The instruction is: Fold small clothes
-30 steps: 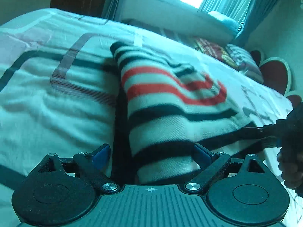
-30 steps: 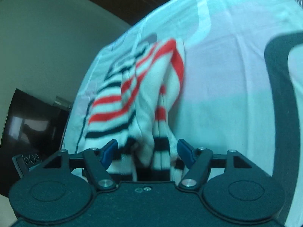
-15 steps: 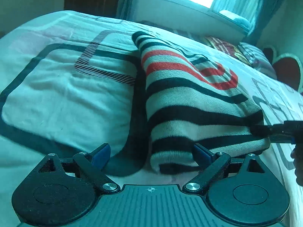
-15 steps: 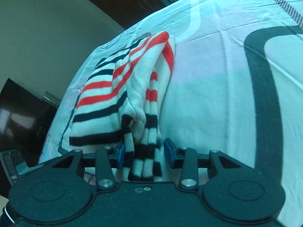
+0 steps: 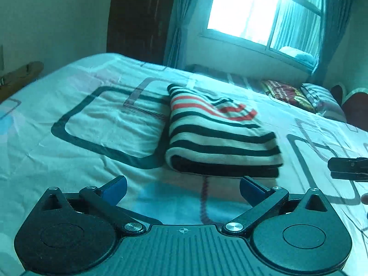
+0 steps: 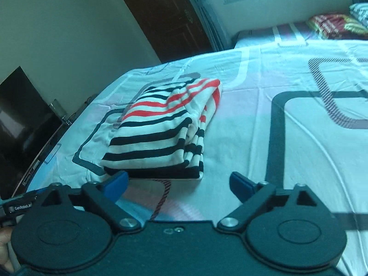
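Bedding covers nearly the whole scene: a pale bedsheet (image 5: 96,126) printed with dark rounded-square outlines and hatched bands, lightly creased. A bright window (image 5: 260,9) stands at the far side, with teal curtains (image 5: 331,23) on its right edge and a dark wooden door (image 5: 138,16) to its left. Plain wall fills the far left. Patterned pillows (image 5: 287,92) in dark red and stripes lie at the far right end of the bed, below the window. In the right wrist view a dark screen (image 6: 20,115) stands off the bed's left edge, against the wall.

Folded on the sheet lies the striped garment (image 5: 218,133), white with black bands near and red bands farther back. It forms a tidy rectangular stack, its folded edge toward the left and its layered open edges toward the right, as the right wrist view shows. It rests flat, partly over one of the dark printed outlines.

The left gripper (image 5: 182,187) hangs just short of the garment's near edge, its jaws opening, blue pads spread wide with only sheet between them. The right gripper (image 6: 178,182) sits likewise near that edge, jaws opening and wide apart, nothing between them; its left pad is just beside the garment's near left corner, and whether it touches cannot be told. In the left wrist view it appears at the far right edge, apart from the stack.
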`<state>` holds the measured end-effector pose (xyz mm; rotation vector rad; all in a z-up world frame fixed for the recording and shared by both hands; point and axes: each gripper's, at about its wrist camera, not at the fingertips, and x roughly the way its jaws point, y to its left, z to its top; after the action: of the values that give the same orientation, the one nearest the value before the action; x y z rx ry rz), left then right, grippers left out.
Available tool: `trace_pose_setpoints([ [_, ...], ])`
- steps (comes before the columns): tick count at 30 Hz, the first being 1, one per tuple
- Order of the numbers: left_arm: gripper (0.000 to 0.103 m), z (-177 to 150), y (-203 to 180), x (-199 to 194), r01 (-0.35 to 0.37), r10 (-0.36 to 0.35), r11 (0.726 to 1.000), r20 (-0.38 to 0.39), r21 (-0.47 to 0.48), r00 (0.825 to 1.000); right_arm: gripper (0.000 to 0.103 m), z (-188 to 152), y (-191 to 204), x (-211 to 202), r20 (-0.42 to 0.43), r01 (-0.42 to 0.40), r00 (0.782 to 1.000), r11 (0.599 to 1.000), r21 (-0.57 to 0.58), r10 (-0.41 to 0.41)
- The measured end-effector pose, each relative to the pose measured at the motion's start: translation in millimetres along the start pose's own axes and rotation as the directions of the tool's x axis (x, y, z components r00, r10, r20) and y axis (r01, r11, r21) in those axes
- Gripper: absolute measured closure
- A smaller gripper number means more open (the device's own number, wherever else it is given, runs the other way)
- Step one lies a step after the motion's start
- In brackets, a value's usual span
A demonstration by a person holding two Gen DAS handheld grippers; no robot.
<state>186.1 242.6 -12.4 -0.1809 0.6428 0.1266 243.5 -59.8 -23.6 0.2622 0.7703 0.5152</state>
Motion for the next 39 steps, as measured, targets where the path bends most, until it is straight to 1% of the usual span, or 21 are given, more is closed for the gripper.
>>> trace_pose_setpoints([
  [2, 0.000, -2.6, -10.4, -18.7, -0.007, 0.006, 0.999, 0.020, 0.031, 1.000, 0.001, -8.7, 8.8, -15.2, 0.009, -0.004, 1.000, 1.000, -0.007, 0.004],
  [5, 0.000, -5.4, -22.0, -46.9, 0.000, -0.003, 0.998, 0.048, 0.062, 0.999, 0.001, -20.4, 25.2, -38.1, 0.016, 0.033, 0.999, 0.999, -0.038, -0.032],
  [8, 0.000, -10.3, -33.2, -76.5, 0.006, -0.012, 0.996, 0.074, 0.087, 0.997, 0.001, -34.0, 46.3, -61.8, 0.071, 0.114, 0.992, 0.989, -0.096, -0.108],
  [10, 0.000, -14.2, -40.7, -95.7, -0.005, -0.005, 0.995, 0.094, 0.104, 0.996, 0.001, -40.5, 59.4, -74.6, 0.092, 0.138, 0.988, 0.981, -0.138, -0.126],
  [15, 0.000, -17.3, -44.9, -133.4, -0.010, -0.003, 0.996, 0.148, 0.086, 0.989, 0.001, -50.8, 88.9, -100.3, 0.152, 0.192, 0.975, 0.955, -0.226, -0.160],
  [17, 0.000, -18.7, -44.6, -144.5, -0.008, -0.005, 0.997, 0.164, 0.079, 0.986, 0.001, -52.7, 98.1, -109.0, 0.175, 0.210, 0.970, 0.946, -0.248, -0.170],
  [20, 0.000, -22.5, -46.2, -160.4, -0.002, -0.012, 0.997, 0.187, 0.074, 0.982, 0.001, -53.5, 107.2, -116.8, 0.189, 0.221, 0.966, 0.940, -0.259, -0.176],
  [25, 0.000, -25.0, -48.6, -179.0, 0.007, -0.022, 0.997, 0.217, 0.071, 0.976, 0.001, -57.4, 115.2, -129.3, 0.217, 0.230, 0.961, 0.935, -0.271, -0.173],
  [29, 0.000, -26.6, -50.6, -188.3, 0.005, -0.023, 0.997, 0.235, 0.075, 0.972, 0.001, -59.6, 118.1, -136.2, 0.227, 0.224, 0.960, 0.936, -0.272, -0.164],
  [39, 0.000, -27.0, -53.0, -191.6, 0.008, -0.028, 0.996, 0.230, 0.086, 0.973, 0.001, -61.9, 120.0, -141.8, 0.232, 0.236, 0.956, 0.939, -0.250, -0.179],
])
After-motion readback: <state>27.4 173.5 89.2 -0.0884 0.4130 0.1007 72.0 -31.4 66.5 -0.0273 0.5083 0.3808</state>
